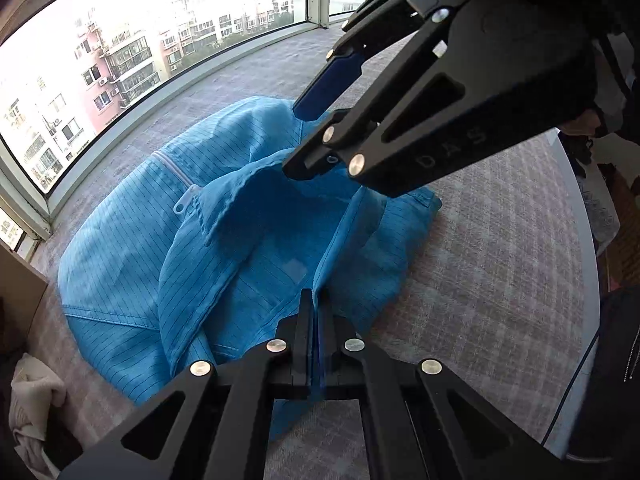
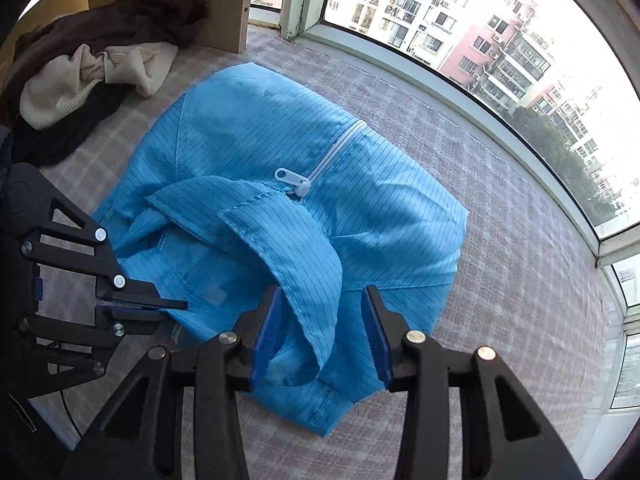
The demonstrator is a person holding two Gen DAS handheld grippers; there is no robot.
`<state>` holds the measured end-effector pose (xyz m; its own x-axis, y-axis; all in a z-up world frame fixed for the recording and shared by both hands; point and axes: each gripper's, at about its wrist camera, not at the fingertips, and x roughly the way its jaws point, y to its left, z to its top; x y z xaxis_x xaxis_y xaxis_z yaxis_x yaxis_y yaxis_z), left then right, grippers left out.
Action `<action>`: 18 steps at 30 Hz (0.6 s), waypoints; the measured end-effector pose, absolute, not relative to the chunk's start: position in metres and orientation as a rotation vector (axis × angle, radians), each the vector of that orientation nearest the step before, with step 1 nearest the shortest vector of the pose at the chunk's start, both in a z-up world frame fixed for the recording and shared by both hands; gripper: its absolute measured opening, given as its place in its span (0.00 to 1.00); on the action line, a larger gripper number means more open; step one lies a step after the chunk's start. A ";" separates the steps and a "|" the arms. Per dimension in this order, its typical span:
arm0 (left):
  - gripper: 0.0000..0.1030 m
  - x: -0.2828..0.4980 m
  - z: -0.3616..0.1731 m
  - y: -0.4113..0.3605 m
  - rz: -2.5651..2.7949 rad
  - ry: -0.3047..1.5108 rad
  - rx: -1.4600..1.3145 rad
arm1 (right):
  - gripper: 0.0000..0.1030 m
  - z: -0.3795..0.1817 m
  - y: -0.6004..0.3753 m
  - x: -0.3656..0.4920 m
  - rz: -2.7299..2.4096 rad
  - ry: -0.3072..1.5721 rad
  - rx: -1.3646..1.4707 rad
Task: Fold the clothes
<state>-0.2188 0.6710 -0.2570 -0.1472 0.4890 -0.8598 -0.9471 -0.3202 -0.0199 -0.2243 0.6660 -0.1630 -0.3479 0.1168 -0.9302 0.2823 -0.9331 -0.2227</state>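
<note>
A blue striped jacket (image 2: 280, 184) lies part-folded on the carpeted surface (image 2: 500, 280) — body squared, collar end loose, folding apparently unfinished. The left gripper (image 1: 316, 320) is clamped shut on a fabric edge directly ahead of it; the right gripper (image 2: 320, 332) stands partly open, a fold of cloth between its jaws — unpinched. Other clothes (image 2: 92, 76) wait beyond.

Black two-finger left gripper (image 1: 316, 320) pitched steeply down, jaws clamped on blue fabric, black right gripper (image 2: 320, 320) entering from two o'clock, blue-padded jaws parted, fabric loose between
</note>
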 end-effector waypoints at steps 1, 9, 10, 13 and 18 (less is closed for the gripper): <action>0.01 -0.218 -0.258 0.670 1.691 0.677 -0.980 | 0.39 -0.167 0.666 -0.231 -2.410 0.512 1.751; 0.01 -0.211 -0.269 0.667 1.693 0.710 -0.971 | 0.03 -0.193 0.753 -0.273 -2.188 -0.487 1.834; 0.02 -0.210 -0.271 0.667 1.690 0.717 -0.969 | 0.03 -0.202 0.772 -0.274 -2.117 -0.704 1.811; 0.03 -0.209 -0.270 0.663 1.687 0.719 -0.988 | 0.03 -0.227 0.809 -0.266 -1.858 -1.214 1.616; 0.08 -0.219 -0.242 0.644 1.651 0.629 -1.046 | 0.03 -0.248 0.826 -0.248 -1.655 -1.480 1.461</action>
